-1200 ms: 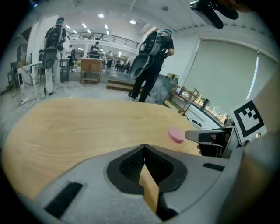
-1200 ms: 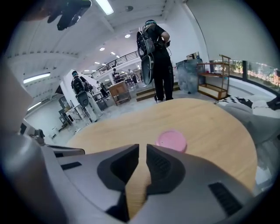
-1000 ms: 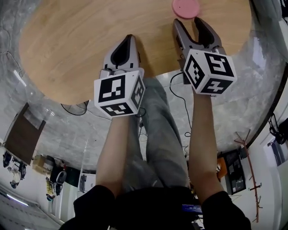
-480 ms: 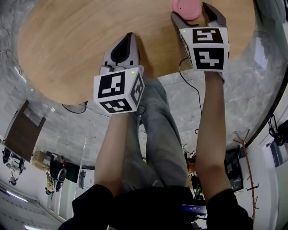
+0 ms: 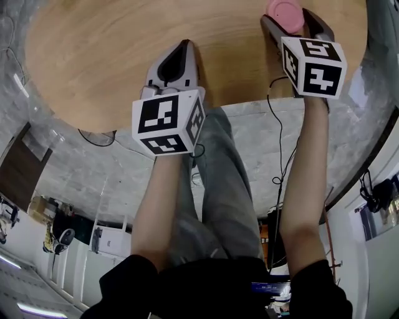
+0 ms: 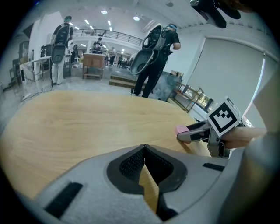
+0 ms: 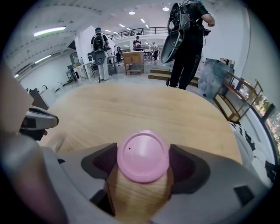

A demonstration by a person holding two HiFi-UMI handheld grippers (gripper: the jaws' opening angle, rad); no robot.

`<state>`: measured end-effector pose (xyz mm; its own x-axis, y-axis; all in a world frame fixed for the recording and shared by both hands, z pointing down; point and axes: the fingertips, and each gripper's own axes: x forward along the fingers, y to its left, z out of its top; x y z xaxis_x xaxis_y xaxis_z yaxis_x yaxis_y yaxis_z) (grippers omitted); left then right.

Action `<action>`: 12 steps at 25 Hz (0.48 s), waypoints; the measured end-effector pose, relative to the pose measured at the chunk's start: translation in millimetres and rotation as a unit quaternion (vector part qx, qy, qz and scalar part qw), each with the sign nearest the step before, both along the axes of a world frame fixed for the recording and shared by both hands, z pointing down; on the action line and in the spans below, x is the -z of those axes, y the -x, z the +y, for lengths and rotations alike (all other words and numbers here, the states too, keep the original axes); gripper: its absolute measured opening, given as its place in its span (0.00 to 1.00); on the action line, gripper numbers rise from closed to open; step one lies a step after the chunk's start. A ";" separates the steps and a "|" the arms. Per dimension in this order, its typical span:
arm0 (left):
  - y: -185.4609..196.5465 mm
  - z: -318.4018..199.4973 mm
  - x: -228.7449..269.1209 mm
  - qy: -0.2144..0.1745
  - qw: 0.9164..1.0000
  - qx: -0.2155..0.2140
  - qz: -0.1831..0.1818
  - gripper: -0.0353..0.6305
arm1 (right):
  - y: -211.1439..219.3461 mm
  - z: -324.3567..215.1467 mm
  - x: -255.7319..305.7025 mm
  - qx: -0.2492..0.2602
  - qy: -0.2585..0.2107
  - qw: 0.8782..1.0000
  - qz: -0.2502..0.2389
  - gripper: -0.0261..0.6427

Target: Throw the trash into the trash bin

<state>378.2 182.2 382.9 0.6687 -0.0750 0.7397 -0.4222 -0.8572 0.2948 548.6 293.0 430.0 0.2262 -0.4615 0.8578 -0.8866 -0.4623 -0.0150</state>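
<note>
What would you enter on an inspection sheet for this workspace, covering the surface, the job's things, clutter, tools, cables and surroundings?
Surface: round wooden table.
Job's things: pink lid lying flat near the table's edge; trash bin: nothing seen.
Clutter: nothing seen.
Tools: left tool shut, nothing in it; right tool open, its jaws have just been opening, with the lid between them.
Cables: black cable trailing from the right tool over the floor.
Surroundings: large hall; person with a backpack standing beyond the table.
</note>
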 end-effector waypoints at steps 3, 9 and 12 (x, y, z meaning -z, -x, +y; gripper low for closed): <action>17.1 -16.7 4.9 -0.006 1.000 0.018 0.000 0.06 | 0.9 -2.4 -1.4 -0.021 0.007 1.000 -0.014 0.53; 77.5 -53.9 16.5 -0.022 0.998 0.058 -0.004 0.06 | 54.3 -45.4 30.6 -0.098 -0.124 0.983 -0.089 0.53; 112.8 -68.2 20.8 -0.031 0.996 0.087 -0.012 0.06 | 96.7 -72.8 47.5 -0.069 -0.155 0.980 -0.108 0.53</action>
<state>265.4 113.9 362.1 0.6234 -0.2348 0.7458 -0.5727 -0.7865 0.2311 451.9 220.2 382.5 0.1332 -0.6854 0.7158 -0.7765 -0.5210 -0.3544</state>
